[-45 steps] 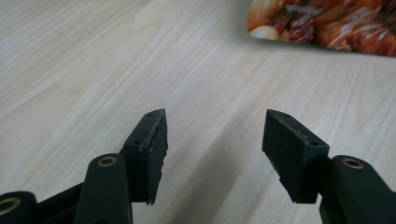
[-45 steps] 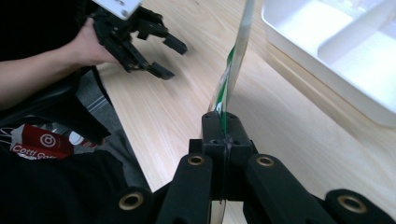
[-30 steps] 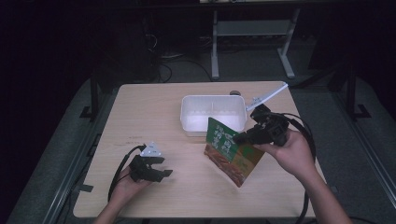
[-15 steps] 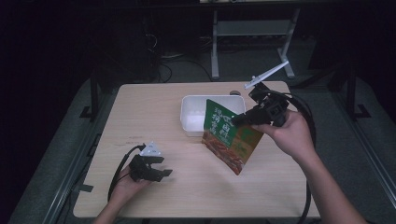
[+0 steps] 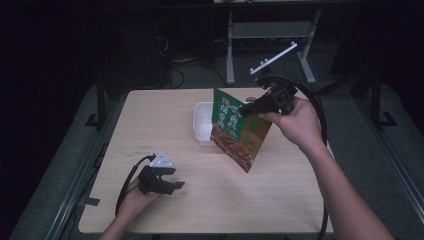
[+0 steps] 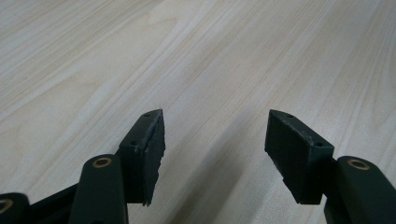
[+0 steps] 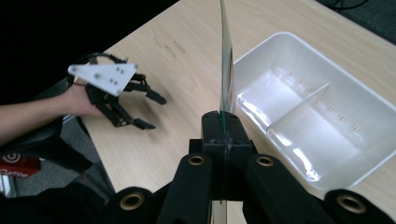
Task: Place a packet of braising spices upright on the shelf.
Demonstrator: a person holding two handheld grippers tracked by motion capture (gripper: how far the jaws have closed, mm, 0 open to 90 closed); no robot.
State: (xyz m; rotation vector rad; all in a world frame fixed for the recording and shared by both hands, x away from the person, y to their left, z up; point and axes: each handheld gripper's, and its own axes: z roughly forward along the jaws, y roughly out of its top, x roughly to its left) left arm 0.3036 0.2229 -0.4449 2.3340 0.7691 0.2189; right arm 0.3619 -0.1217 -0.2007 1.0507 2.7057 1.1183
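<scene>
green and orange snack pouch (image 5: 239, 131) hangs in the air over the right half of the wooden table (image 5: 165, 120), clamped by its upper edge in the right gripper (image 5: 256, 105). in the right gripper view the jaws are pressed together on the pouch edge (image 7: 226, 79), which rises edge-on from between them. the pouch is tilted, its lower corner pointing down toward the table, clear of the surface.

status: pick-up appears complete; the pouch is lifted and carried. placement is not yet done. judged from position, the likely destination is the white plastic bin (image 5: 202, 125), which sits just behind and beside the pouch in the high view. the bin (image 7: 317, 116) is empty and has a low divider across its middle.

left gripper (image 5: 162, 182) rests near the front left of the table, well apart from the pouch, jaws spread wide with nothing between them; bare wood (image 6: 205, 70) lies ahead of its fingertips.

obstructions: none on the table between pouch and bin. the divider splits the bin into two compartments, so a wide pouch may need to go in tilted or lie across it. the cable (image 5: 312, 107) trails from the right gripper, away from the bin.
</scene>
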